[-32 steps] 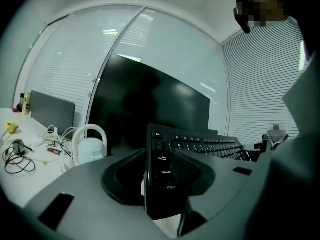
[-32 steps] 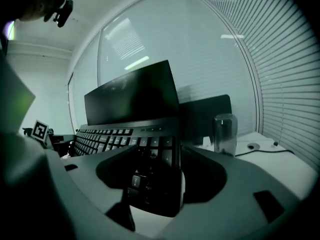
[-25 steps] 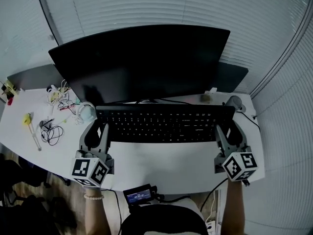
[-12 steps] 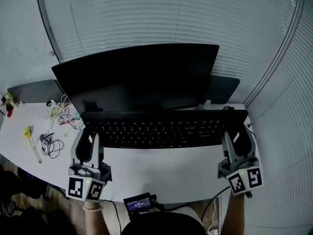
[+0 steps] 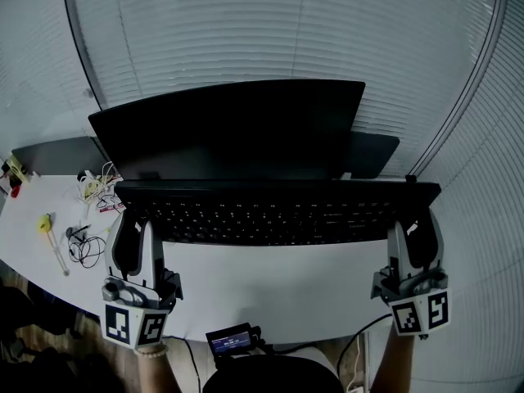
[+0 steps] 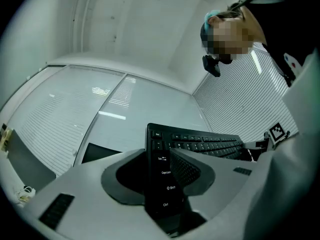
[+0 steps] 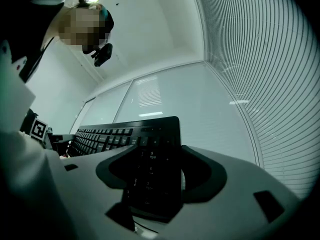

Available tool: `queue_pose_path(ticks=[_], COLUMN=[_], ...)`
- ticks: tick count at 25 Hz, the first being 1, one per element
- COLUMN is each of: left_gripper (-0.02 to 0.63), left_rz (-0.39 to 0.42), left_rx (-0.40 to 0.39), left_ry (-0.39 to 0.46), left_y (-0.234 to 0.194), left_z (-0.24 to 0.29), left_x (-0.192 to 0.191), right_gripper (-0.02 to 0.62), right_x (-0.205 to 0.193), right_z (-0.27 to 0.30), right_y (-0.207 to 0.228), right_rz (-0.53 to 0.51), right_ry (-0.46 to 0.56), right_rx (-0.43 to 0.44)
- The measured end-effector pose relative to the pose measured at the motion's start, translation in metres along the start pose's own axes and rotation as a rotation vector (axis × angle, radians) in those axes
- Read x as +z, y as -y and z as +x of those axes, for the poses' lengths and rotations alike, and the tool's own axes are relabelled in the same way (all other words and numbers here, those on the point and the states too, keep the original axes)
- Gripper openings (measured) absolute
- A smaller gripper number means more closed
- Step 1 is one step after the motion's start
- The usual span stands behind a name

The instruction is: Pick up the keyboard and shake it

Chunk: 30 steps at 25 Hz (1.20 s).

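While the left gripper (image 5: 133, 242) at nine o'clock and right gripper (image 5: 414, 242) at three pinch the lifted keyboard (image 5: 274, 211), a shake should come next.

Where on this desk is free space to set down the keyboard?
Free: the bare desk below the keyboard, between the left gripper and right gripper. Crowded: the left end, with cables and a yellow item; the monitor blocks the back.
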<state>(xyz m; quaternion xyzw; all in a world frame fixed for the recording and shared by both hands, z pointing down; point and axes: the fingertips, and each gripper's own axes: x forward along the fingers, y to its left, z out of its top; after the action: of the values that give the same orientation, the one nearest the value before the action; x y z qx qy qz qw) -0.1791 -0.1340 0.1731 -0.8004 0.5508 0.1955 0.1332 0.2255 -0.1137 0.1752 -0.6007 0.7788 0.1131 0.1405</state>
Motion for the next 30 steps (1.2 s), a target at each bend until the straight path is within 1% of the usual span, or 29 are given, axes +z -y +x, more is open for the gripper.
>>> queue_pose_path(ticks=[4,7,12,17,22,26,30], left_gripper=[0.153,0.153,0.153,0.153,0.153,0.153,0.153], left_rz=[0.0,0.014,0.014,-0.029,-0.017,-0.04,-0.079], left_rx=[-0.001,-0.002,0.002,-0.002,0.026,0.038,0.061], left_ry=[-0.002,0.008,-0.006,-0.003,-0.094,-0.165,-0.255], left_y=[-0.004,0.007,0.004,0.004,-0.016,-0.013,-0.018], left_z=[0.004,0.004,0.004,0.006,0.003,-0.005,-0.011], left_x=[0.003,0.003,-0.003,-0.009,-0.032,-0.059,-0.085], right_gripper=[0.281,0.281,0.281,0.281,0.281,0.281,0.281], right_x=[0.004,-0.001,-0.008,-0.025,-0.04,-0.067,-0.088], right_z=[0.006,-0.002,0.0,0.002,0.014,0.007,0.009], right_y=[-0.002,0.006,0.006,0.004,-0.002,0.004,0.003], right_rz=[-0.003,0.009,0.015,0.022,0.037,0.058,0.068], right_ry=[-0.008,-0.005,-0.014,-0.036,-0.114,-0.182,-0.273], right_rx=[0.0,-0.004,-0.005,-0.005,-0.005,-0.01,-0.012])
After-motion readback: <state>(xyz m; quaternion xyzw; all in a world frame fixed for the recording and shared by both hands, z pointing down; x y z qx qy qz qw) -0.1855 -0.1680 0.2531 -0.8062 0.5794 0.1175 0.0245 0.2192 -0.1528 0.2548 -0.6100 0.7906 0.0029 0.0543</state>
